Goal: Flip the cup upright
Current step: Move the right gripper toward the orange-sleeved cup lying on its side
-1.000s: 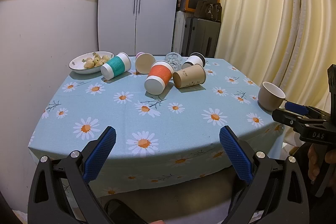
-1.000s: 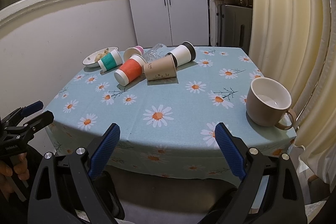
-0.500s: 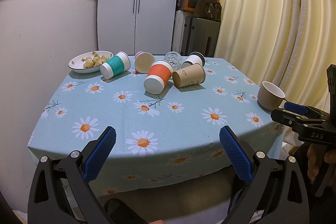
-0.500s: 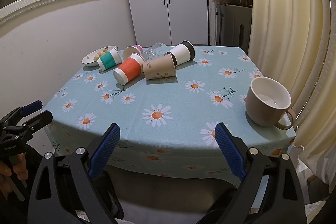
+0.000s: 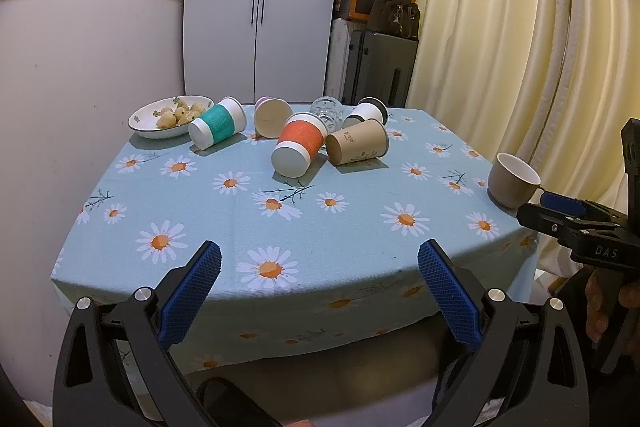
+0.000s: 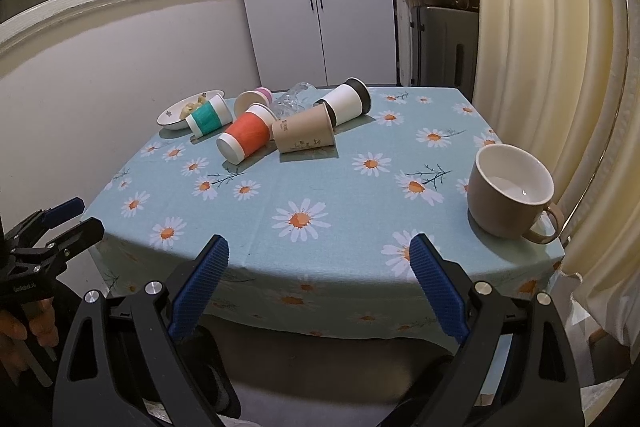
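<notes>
Several cups lie on their sides at the far middle of the daisy tablecloth: a teal-sleeved cup (image 5: 218, 123), a pink cup (image 5: 271, 111), an orange-sleeved cup (image 5: 298, 145), a brown paper cup (image 5: 357, 147), a white cup with a black rim (image 5: 366, 113) and a clear glass (image 5: 326, 109). A tan mug (image 6: 510, 191) stands upright at the near right corner. My left gripper (image 5: 318, 293) is open and empty in front of the table's near edge. My right gripper (image 6: 318, 281) is open and empty, also off the near edge, left of the mug.
A white bowl of food (image 5: 170, 115) sits at the far left corner. The table (image 5: 340, 291) meets a wall on the left and a cream curtain (image 6: 560, 47) on the right. A white cupboard (image 5: 260, 7) and a suitcase (image 5: 380, 67) stand behind.
Both grippers have drawn back slightly from the table. Nothing on the table has moved.
</notes>
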A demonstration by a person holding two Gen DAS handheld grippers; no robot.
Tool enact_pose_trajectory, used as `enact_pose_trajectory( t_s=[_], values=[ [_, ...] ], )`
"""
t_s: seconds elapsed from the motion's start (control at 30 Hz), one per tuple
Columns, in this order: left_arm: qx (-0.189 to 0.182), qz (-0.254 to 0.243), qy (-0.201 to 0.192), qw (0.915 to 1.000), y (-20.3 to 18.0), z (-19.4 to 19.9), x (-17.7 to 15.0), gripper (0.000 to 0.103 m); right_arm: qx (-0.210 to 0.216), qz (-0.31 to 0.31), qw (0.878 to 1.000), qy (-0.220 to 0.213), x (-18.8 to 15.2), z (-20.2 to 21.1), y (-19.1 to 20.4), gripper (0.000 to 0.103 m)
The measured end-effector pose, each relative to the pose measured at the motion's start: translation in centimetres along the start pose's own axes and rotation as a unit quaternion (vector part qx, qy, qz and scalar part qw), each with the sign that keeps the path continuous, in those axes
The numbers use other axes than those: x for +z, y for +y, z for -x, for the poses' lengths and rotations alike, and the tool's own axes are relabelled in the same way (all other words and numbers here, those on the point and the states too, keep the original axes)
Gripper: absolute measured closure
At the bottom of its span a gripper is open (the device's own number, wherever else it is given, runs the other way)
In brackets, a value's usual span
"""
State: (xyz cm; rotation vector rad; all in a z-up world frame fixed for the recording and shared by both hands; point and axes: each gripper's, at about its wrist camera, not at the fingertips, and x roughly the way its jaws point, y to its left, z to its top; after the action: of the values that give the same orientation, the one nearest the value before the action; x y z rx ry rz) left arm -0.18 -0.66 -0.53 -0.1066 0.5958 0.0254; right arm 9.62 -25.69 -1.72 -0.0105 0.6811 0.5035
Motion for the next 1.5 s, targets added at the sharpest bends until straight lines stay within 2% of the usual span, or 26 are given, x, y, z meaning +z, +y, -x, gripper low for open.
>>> enact_pose_trajectory(
  t_s=[0.2,0.27,0.4,0.63,0.77,0.93,1.1,1.2,1.3,1.5],
  values=[
    [-0.009,0.013,0.018,0.9997,0.4,-0.6,0.2,0.007,0.009,-0.016,1.0,0.016,0.3,-0.6,-0.3,0.012],
    [-0.014,0.018,0.04,0.9989,0.5,-1.6,0.5,0.007,0.025,-0.031,0.999,0.019,0.6,-0.9,-0.6,0.012],
    [-0.026,0.029,0.06,0.9974,1.1,-2.7,1.2,0.007,0.047,-0.054,0.997,0.029,1.9,-1.6,-1.2,0.012],
    [-0.036,0.021,0.094,0.9947,2.7,-6.2,5.1,0.007,0.088,-0.1,0.988,0.082,4.9,-6.3,-2.1,0.012],
    [-0.032,-0.009,0.108,0.9937,3.0,-9.3,7.8,0.007,0.127,-0.113,0.98,0.101,7.0,-8.6,-2.0,0.012],
    [-0.033,-0.038,0.147,0.9879,3.6,-13.9,10.4,0.008,0.13,-0.117,0.979,0.106,10.1,-11.5,-2.2,0.012],
    [-0.041,-0.062,0.184,0.9801,3.7,-18.3,12.5,0.008,0.141,-0.147,0.972,0.119,12.6,-14.4,-2.8,0.012],
    [-0.035,-0.085,0.197,0.9761,3.3,-20.5,13.5,0.008,0.149,-0.164,0.966,0.13,13.3,-15.8,-3.2,0.012],
    [-0.031,-0.102,0.212,0.9714,3.2,-22.4,14.2,0.014,0.155,-0.175,0.963,0.137,13.5,-16.8,-3.8,0.013],
    [-0.039,-0.106,0.248,0.9622,3.4,-25.7,15.2,0.014,0.163,-0.186,0.958,0.145,13.9,-18.2,-4.5,0.014]
  ],
)
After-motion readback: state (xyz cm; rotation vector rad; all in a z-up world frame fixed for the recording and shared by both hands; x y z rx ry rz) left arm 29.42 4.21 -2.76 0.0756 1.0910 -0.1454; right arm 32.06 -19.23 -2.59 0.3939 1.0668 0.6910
